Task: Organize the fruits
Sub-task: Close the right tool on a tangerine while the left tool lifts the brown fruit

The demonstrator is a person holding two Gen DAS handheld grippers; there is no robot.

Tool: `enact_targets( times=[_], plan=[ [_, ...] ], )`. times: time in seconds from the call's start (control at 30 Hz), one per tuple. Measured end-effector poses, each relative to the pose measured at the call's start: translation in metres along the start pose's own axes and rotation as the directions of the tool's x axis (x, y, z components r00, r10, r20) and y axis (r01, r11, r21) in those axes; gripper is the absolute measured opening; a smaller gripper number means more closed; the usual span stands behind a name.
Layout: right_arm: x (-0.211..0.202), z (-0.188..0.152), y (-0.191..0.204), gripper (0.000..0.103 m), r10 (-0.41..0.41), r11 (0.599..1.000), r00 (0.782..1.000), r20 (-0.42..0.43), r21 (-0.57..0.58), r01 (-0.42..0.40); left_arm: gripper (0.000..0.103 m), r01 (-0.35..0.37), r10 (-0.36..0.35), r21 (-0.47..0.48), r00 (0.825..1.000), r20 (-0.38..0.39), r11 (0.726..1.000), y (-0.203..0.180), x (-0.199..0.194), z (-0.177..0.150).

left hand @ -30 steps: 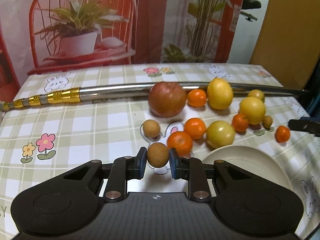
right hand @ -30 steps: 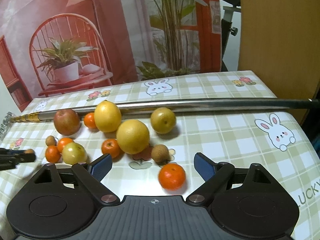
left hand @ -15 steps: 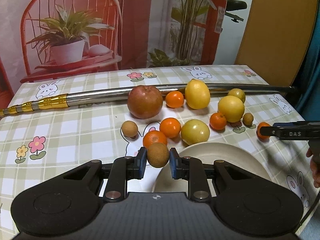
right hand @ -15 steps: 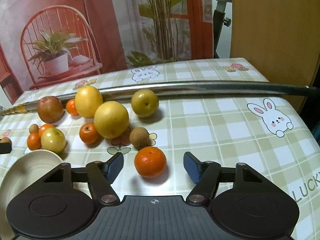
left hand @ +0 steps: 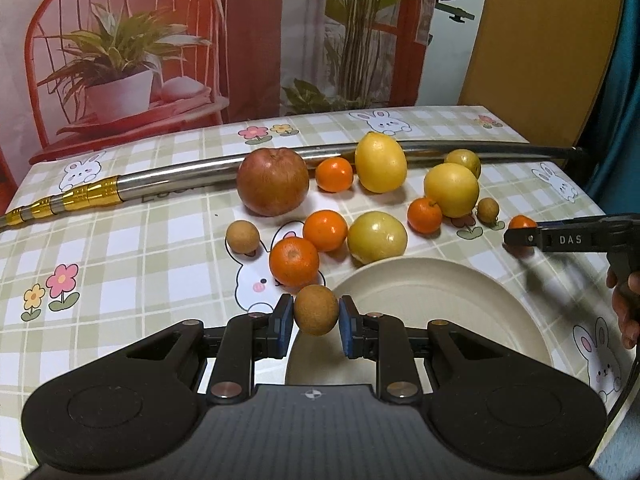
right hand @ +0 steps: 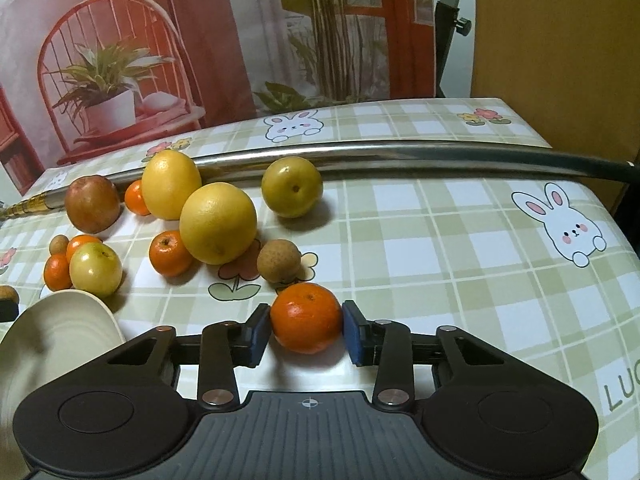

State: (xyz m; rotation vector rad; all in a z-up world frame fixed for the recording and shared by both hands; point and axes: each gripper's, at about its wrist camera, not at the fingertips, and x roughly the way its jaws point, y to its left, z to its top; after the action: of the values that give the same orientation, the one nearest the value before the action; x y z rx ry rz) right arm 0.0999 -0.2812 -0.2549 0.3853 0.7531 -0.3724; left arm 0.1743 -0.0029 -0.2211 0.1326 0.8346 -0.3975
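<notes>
Both cameras sit just behind their own jaws and look forward and steeply down along them, close over the counter (left hand: 120,256). The left wrist view faces across the fruit toward the printed backdrop (left hand: 200,40), with the cream plate (left hand: 440,280) directly ahead of its jaws. The right wrist view faces the same backdrop from farther right, that plate lying left of its jaws. Both share the steel pole (right hand: 400,152), the red apple (left hand: 273,182) and the fruit cluster.
</notes>
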Motion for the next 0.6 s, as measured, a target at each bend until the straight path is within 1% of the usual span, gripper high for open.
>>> enact_targets(
  times=[0.2, 0.6],
  plan=[
    [-0.0001, 0.0002, -0.0006, 0.035, 0.001, 1.0, 1.0, 0.001, 0.003, -0.001, 0.026, 0.003, -0.003, -0.005, 1.0, -0.016, 1.0, 0.0012, 0.0015, -0.0007],
    [-0.0016, -0.0004, -0.0013, 0.034, 0.0, 1.0, 1.0, 0.005, 0.011, 0.0, 0.026, -0.019, 0.019, -0.017, 0.999, -0.028, 1.0, 0.0003, 0.0002, -0.0007]
  ],
)
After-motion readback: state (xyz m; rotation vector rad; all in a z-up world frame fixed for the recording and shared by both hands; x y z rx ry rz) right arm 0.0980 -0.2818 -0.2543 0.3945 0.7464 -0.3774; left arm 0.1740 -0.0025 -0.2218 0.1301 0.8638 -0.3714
